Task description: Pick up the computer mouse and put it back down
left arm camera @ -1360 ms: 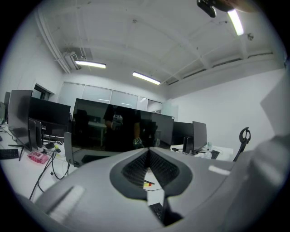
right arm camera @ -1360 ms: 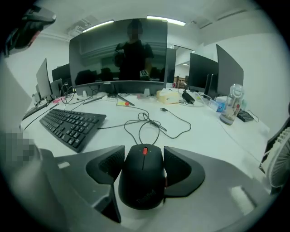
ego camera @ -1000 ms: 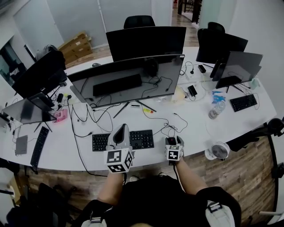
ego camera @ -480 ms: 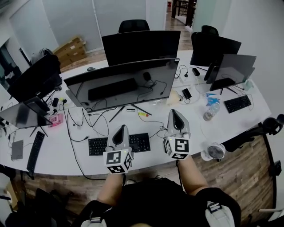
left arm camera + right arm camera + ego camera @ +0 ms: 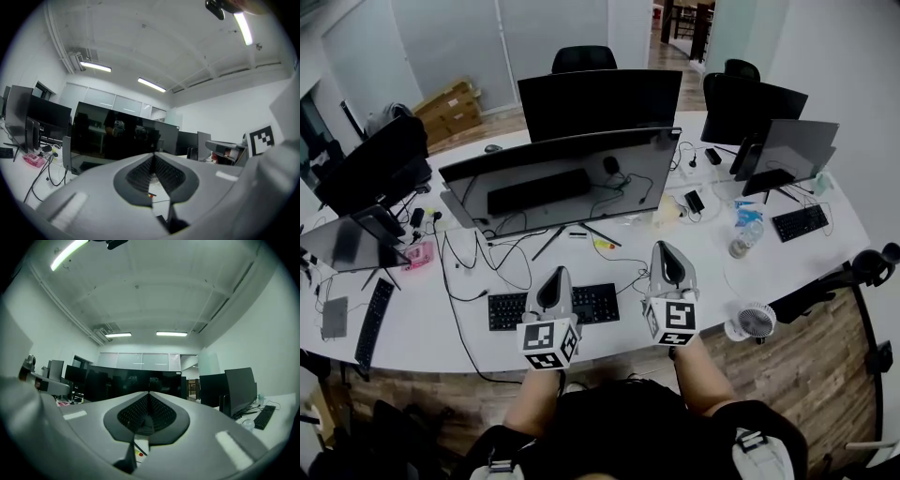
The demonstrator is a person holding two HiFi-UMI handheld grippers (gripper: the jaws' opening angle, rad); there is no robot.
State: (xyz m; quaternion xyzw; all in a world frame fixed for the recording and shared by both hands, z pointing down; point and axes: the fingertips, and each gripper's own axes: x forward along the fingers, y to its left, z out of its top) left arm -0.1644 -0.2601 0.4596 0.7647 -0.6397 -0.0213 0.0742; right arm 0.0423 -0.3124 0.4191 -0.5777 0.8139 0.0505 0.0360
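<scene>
Hidden: I cannot find the computer mouse in any view. In the head view the right gripper (image 5: pixel 661 246) covers the patch of desk (image 5: pixel 422 328) just right of the keyboard (image 5: pixel 600 302), and neither gripper view looks down onto the desk top. The left gripper (image 5: pixel 555 272) likewise cuts off the middle of the keyboard.

Surroundings: a curved monitor (image 5: pixel 572 183) stands behind the keyboard, with loose cables (image 5: pixel 502 253) trailing across the desk in front of it. A desk fan (image 5: pixel 757 321) sits at the near edge to my right, and a water bottle (image 5: pixel 741 242) stands farther back.

Pose: both grippers are held side by side above the near edge of the desk, pointing roughly level toward the monitor — marker cubes nearest my body. The left gripper (image 5: pixel 153 154) shows its jaws pressed tip to tip with nothing between them, and so does the right gripper (image 5: pixel 149 393).
</scene>
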